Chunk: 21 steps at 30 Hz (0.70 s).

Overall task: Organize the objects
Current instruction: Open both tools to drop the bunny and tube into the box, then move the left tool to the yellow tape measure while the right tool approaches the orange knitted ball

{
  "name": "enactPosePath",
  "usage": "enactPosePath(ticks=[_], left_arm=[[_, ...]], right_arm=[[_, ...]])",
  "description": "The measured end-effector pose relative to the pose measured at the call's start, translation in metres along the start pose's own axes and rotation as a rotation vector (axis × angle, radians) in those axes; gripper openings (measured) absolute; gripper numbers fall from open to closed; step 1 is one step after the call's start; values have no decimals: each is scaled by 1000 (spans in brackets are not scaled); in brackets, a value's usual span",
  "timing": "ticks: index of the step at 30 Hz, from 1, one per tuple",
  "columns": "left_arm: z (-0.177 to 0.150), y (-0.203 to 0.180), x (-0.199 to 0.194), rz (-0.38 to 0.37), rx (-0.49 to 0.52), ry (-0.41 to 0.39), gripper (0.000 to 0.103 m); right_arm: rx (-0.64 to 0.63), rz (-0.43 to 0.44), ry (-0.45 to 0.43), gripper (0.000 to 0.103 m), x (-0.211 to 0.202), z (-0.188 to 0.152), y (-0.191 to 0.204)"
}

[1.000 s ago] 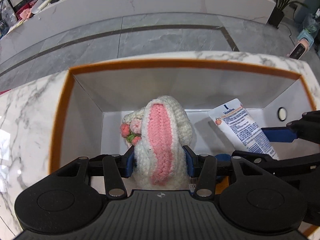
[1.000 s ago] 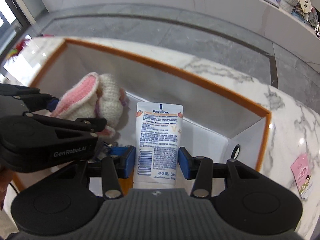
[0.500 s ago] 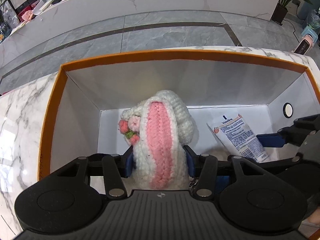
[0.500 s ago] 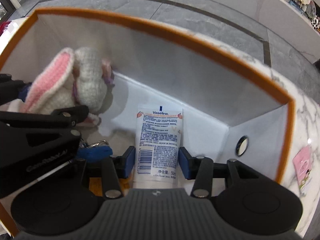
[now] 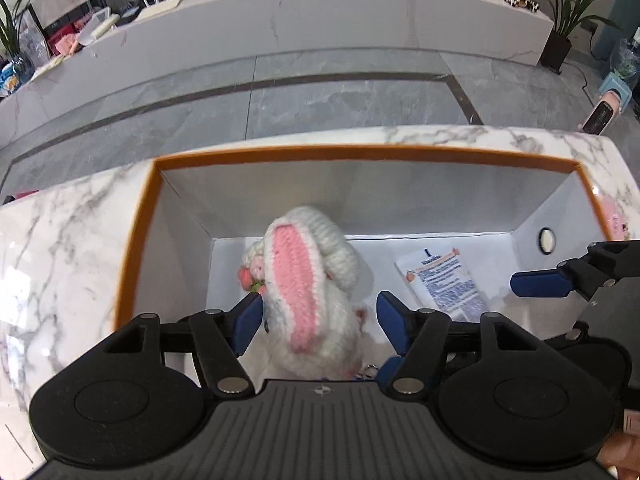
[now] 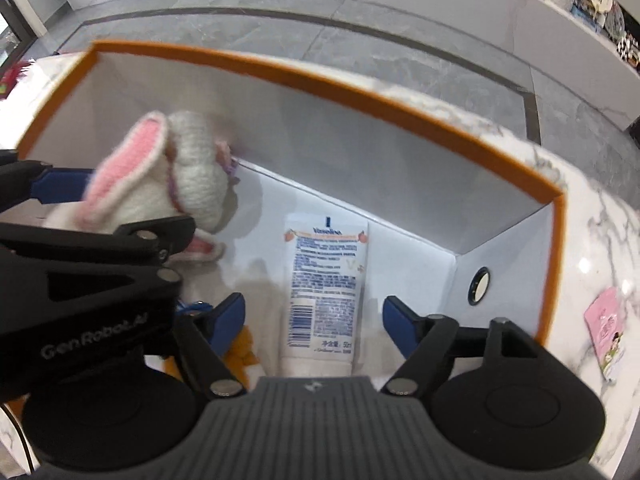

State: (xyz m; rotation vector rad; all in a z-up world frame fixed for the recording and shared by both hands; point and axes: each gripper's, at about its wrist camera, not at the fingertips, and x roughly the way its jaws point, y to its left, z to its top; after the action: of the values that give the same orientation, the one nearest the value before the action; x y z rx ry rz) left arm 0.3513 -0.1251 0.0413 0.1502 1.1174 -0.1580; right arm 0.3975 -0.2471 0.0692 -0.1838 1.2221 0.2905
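One crocheted bunny (image 5: 316, 296) and one tube (image 6: 326, 280) in one box (image 6: 360, 92).

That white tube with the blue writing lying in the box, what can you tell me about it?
The Vaseline tube is a white, soft-looking squeeze tube with blue small print, a barcode and orange fruit marks near its crimped end. It lies flat on the white floor of the orange-rimmed box, crimped end toward the far wall. The right gripper has just been opening; its blue pads stand clear on either side, nothing pressing it.
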Motion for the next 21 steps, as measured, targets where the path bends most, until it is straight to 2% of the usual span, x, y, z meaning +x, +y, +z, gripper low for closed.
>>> enactPosePath(ticks=[2, 4, 7, 10, 12, 15, 17, 19, 21], left_arm=[[-4, -2, -15, 1, -7, -21, 75], [-11, -3, -34, 6, -7, -49, 75], [-32, 0, -76, -6, -25, -117, 76], [-68, 9, -117, -26, -72, -209, 82], [-103, 14, -137, -41, -103, -270, 85], [-162, 23, -145, -44, -121, -317, 85], [-196, 27, -139, -41, -123, -339, 85], [-227, 31, -126, -39, -124, -339, 85], [-245, 32, -110, -41, -94, -294, 85]], right_arm=[[-11, 1, -30, 89, -17, -8, 4], [-41, -35, -79, 93, -41, -14, 16], [-74, -88, -162, 96, -83, -40, 29], [-72, -157, -297, 102, -117, -81, 38], [-34, -182, -390, 102, -139, -118, 46], [63, -125, -471, 102, -150, -186, 54], [89, -80, -507, 102, -142, -224, 60], [66, -35, -494, 102, -126, -252, 66], [-25, -24, -438, 102, -119, -263, 75]])
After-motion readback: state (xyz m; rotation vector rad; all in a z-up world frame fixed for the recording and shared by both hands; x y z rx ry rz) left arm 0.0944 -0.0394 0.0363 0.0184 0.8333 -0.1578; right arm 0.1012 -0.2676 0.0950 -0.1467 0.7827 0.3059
